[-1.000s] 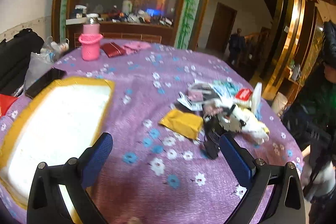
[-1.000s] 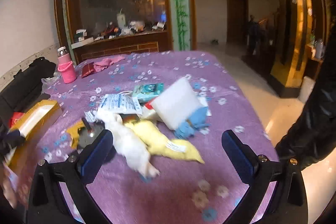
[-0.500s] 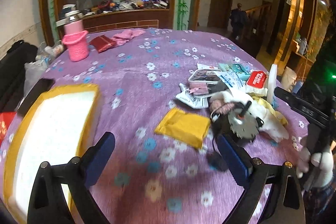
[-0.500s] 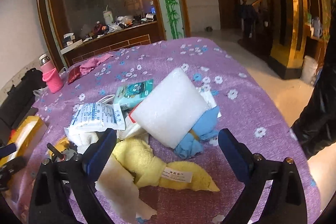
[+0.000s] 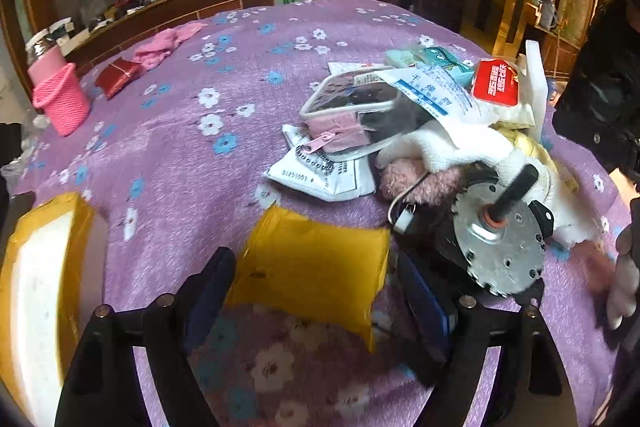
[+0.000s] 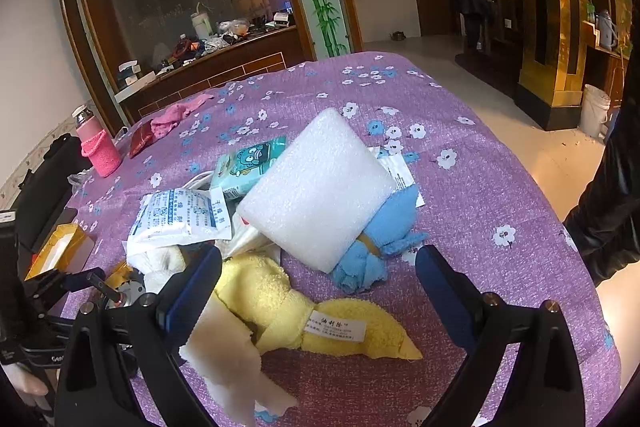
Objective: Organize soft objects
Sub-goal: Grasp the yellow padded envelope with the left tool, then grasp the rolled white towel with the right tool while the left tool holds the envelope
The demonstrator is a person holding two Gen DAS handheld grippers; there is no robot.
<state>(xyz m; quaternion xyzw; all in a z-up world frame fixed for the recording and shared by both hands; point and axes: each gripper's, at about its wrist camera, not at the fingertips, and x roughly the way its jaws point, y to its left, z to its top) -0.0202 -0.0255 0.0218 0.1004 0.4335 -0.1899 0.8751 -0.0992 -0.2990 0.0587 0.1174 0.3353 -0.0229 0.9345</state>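
On a round table under a purple flowered cloth (image 5: 168, 147), the left gripper (image 5: 316, 291) has just been closing, its jaws still apart around a yellow pad (image 5: 312, 279), while the right gripper (image 6: 320, 279) stands wide open over a yellow towel (image 6: 304, 315) beside a white foam block (image 6: 320, 187).

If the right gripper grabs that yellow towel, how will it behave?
The yellow towel looks like terry cloth, so probably floppy and light, sagging from the grip. It lies crumpled against a cream cloth, which may drag along.
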